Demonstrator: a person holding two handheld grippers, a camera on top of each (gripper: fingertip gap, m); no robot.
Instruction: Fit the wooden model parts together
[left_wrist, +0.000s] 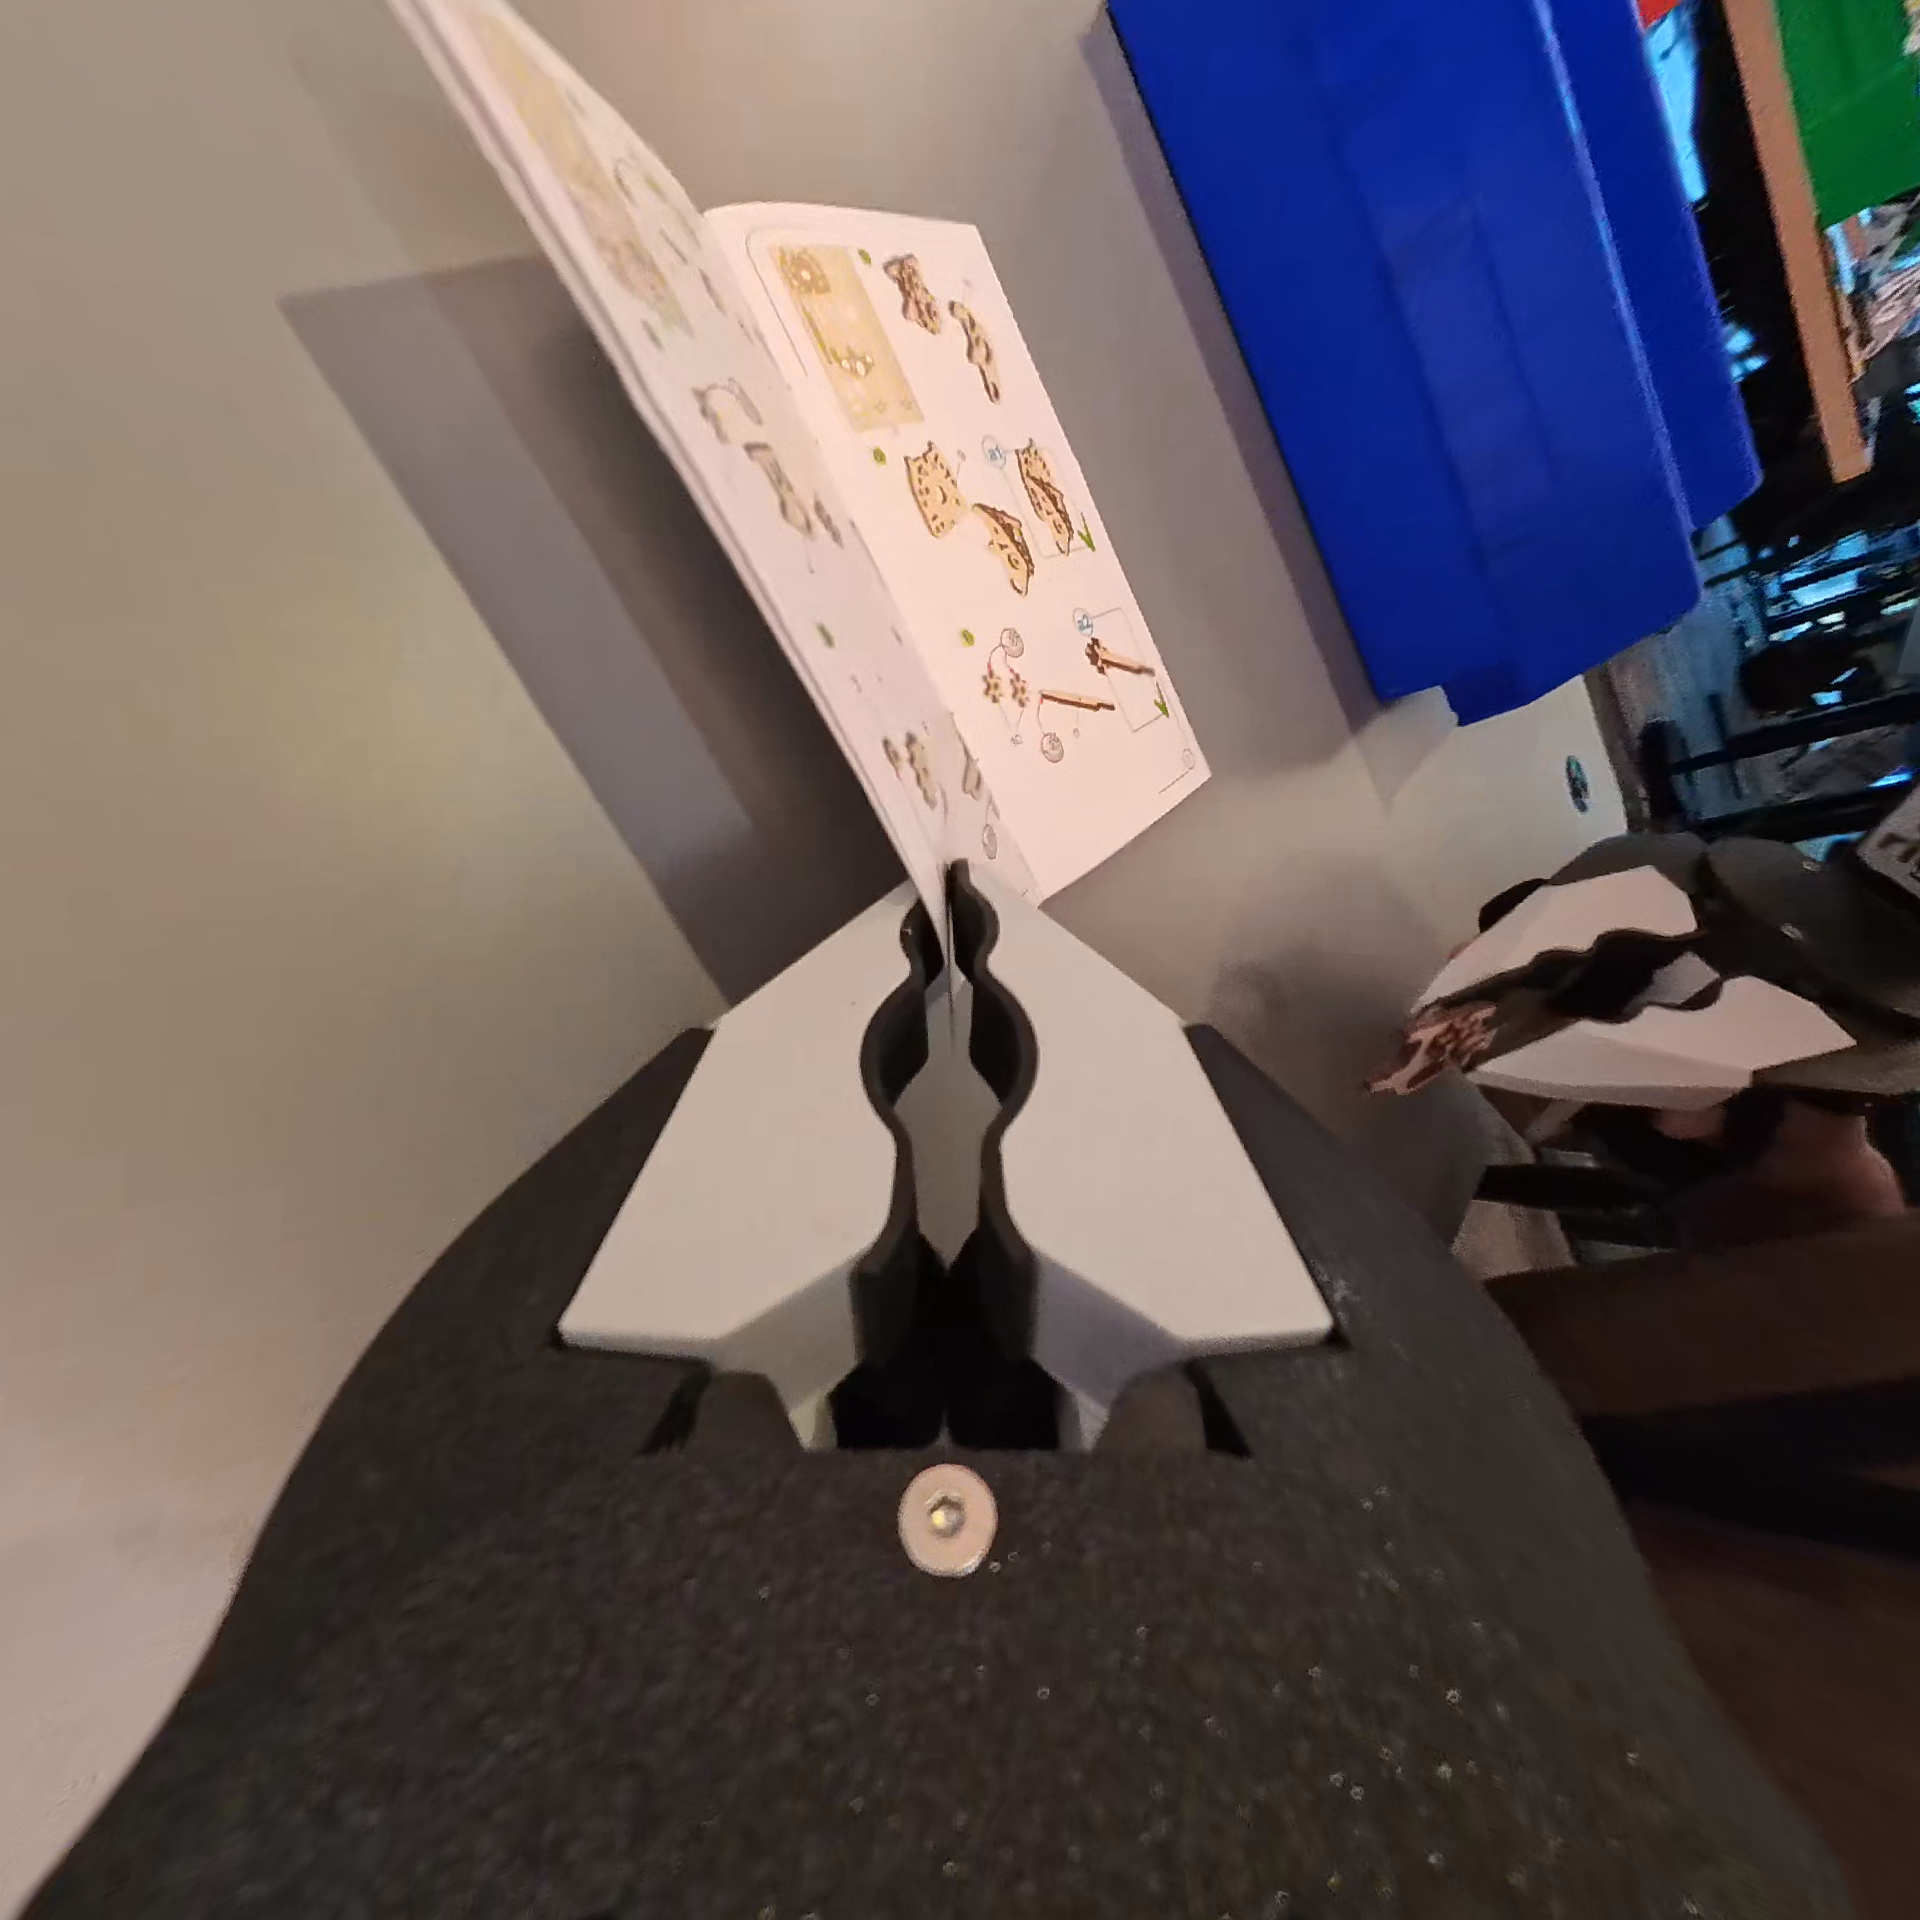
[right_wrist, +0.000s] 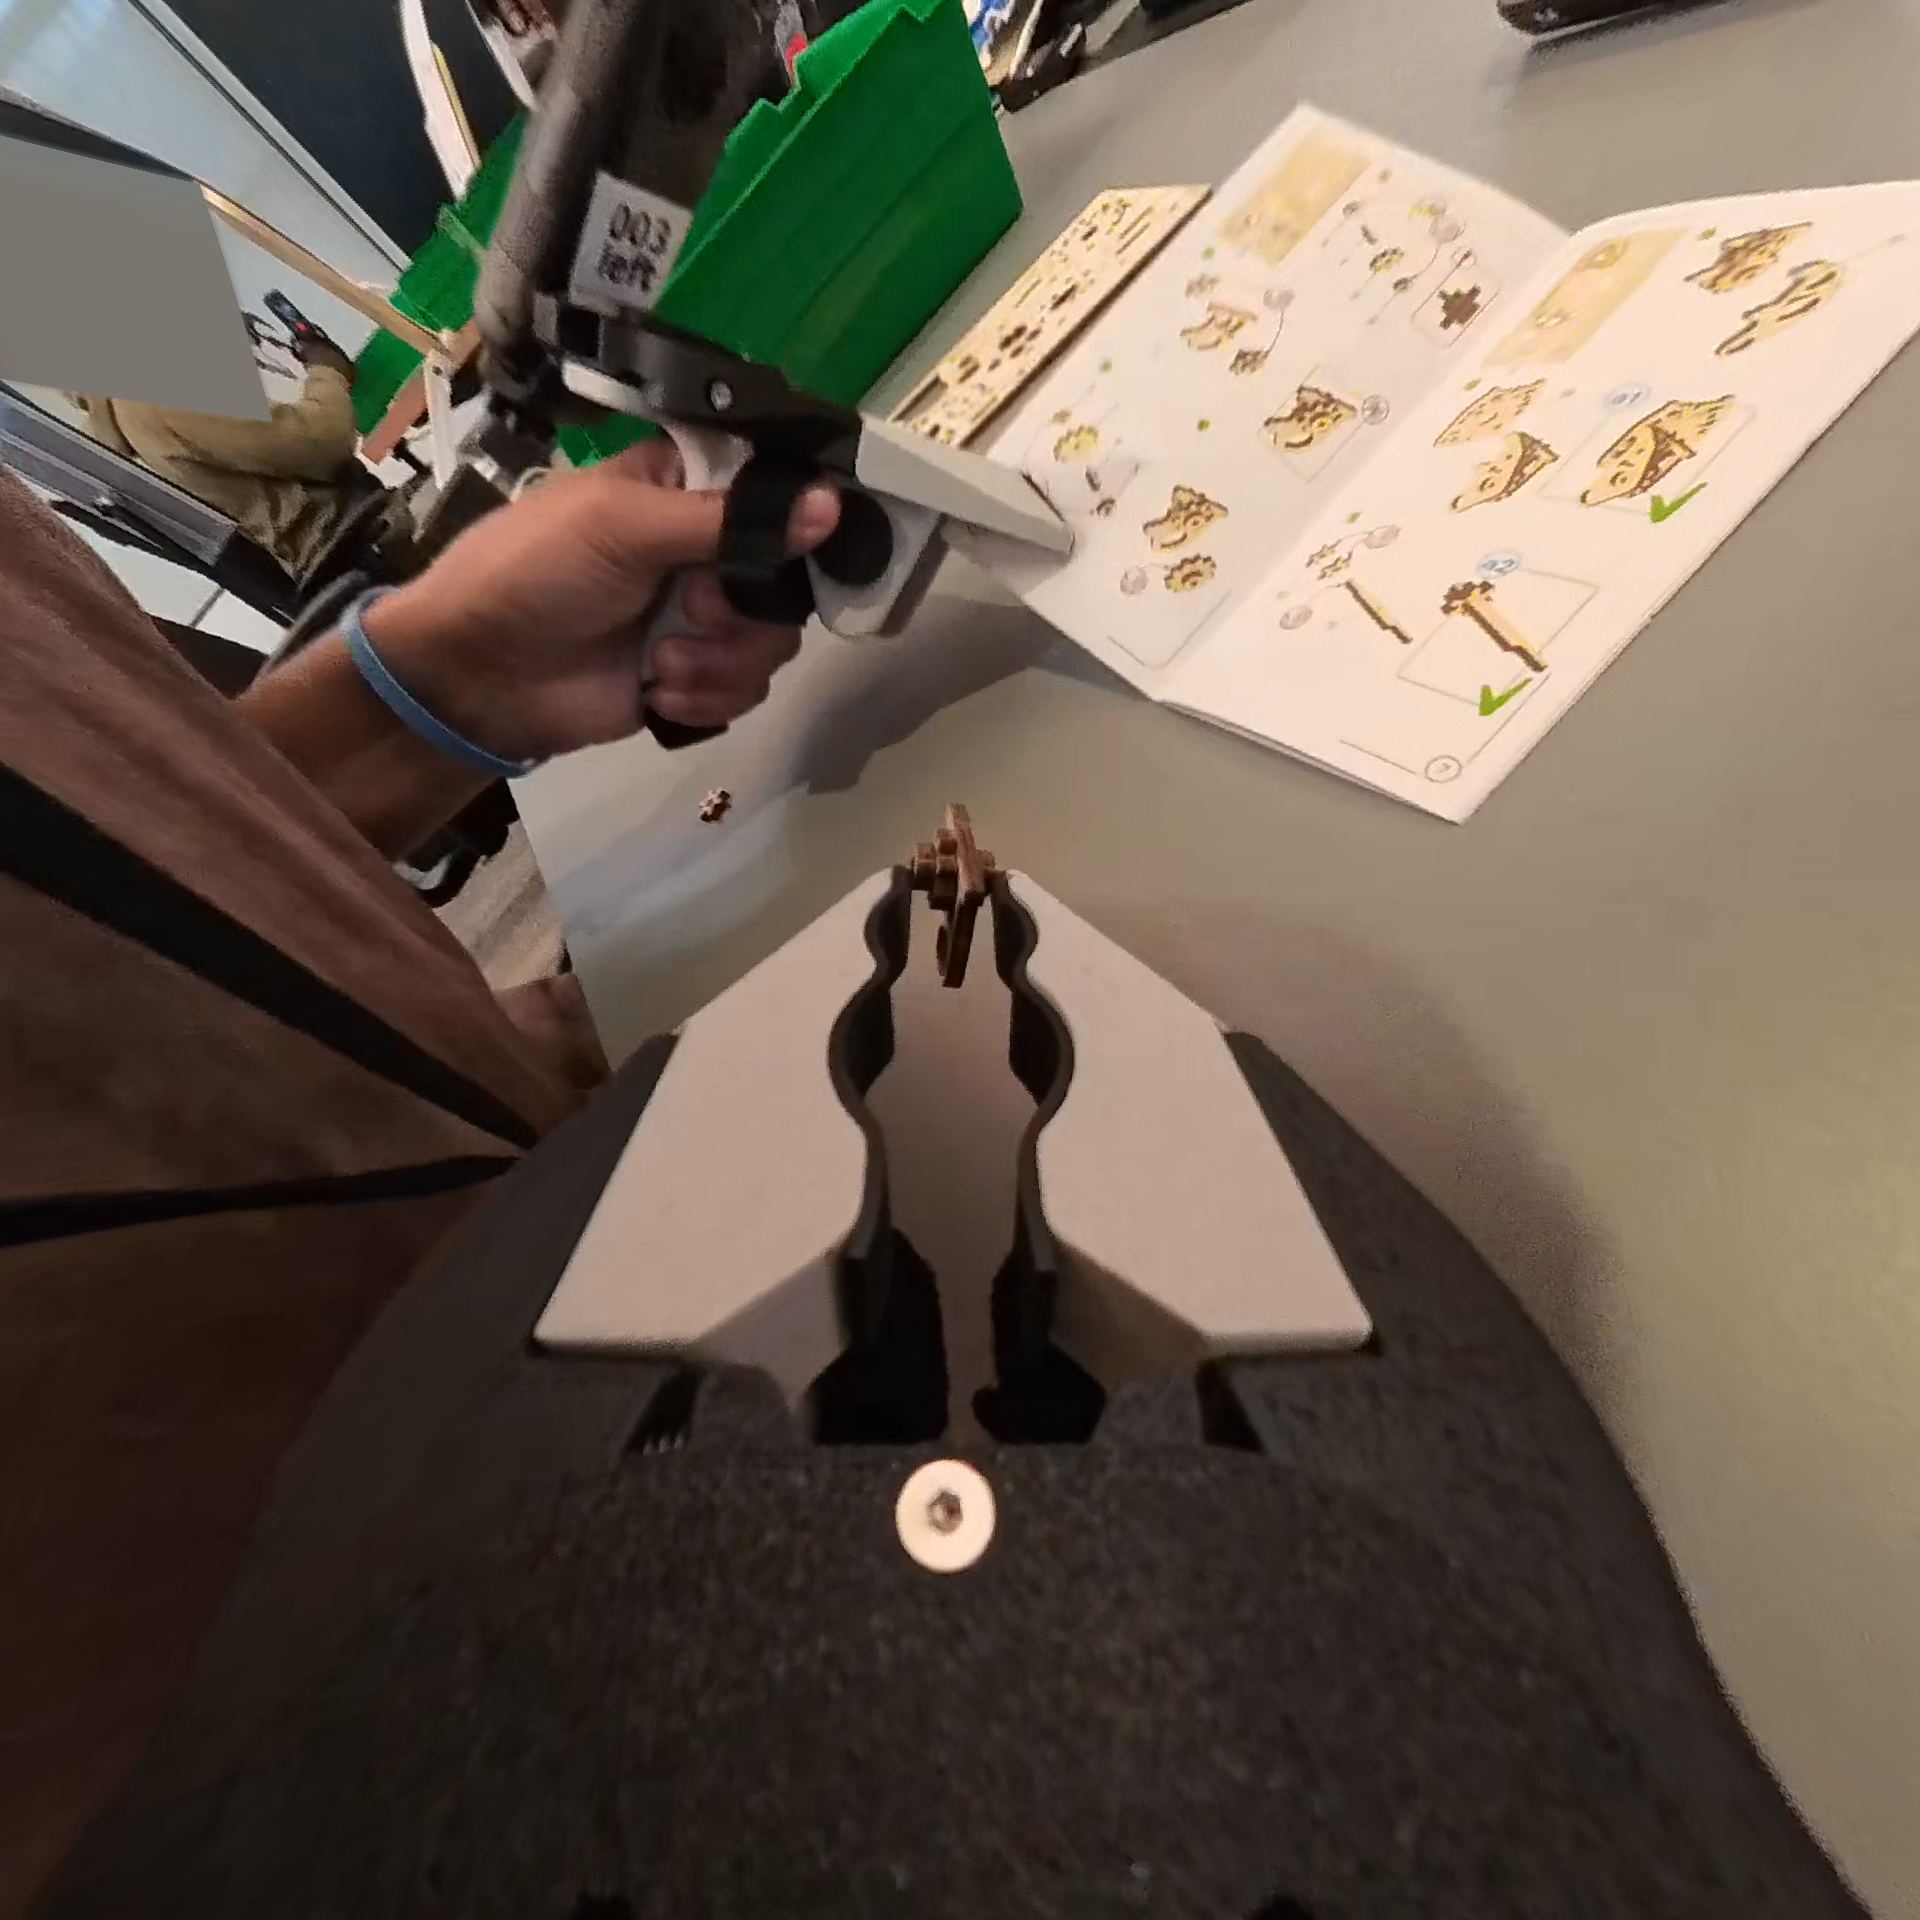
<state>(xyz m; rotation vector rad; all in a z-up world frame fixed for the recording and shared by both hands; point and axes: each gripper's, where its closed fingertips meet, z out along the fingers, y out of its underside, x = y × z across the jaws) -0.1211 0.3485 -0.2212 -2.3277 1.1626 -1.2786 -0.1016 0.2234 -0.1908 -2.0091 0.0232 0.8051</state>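
The left gripper (left_wrist: 954, 914) is pinched on the lower corner of a page of the white illustrated instruction booklet (left_wrist: 966, 499), and that page stands lifted off the spread, caught edge-on between the black wavy pads. The right wrist view shows the same hold from the side: the left gripper (right_wrist: 1044, 525), gripped in a person's hand (right_wrist: 582, 613) with a blue wristband, has its grey tips at the left page of the open booklet, which lies on the grey table (right_wrist: 1558, 1039) toward its far edge.

The right gripper (right_wrist: 954, 883) is clenched on a small brown laser-cut wooden gear-like part (right_wrist: 951, 894), held upright at the very tips above the table, nearer the front edge than the booklet. From the left wrist view this part (left_wrist: 1439, 1049) juts out past the right gripper's tips. Another tiny wooden piece (right_wrist: 713, 803) lies loose on the table near the front-left edge. A pale wooden sheet of punched parts (right_wrist: 1049, 312) rests partly under the booklet's far side, beside a green plastic bin (right_wrist: 862, 218); a blue plastic bin (left_wrist: 1455, 343) sits farther along.

The step in hand looks like turning the page to check the assembly drawing, not the joining itself. The next move probably calls for laying the page flat and letting it go, then fetching the mating piece while the right gripper keeps its part steady and aligned.
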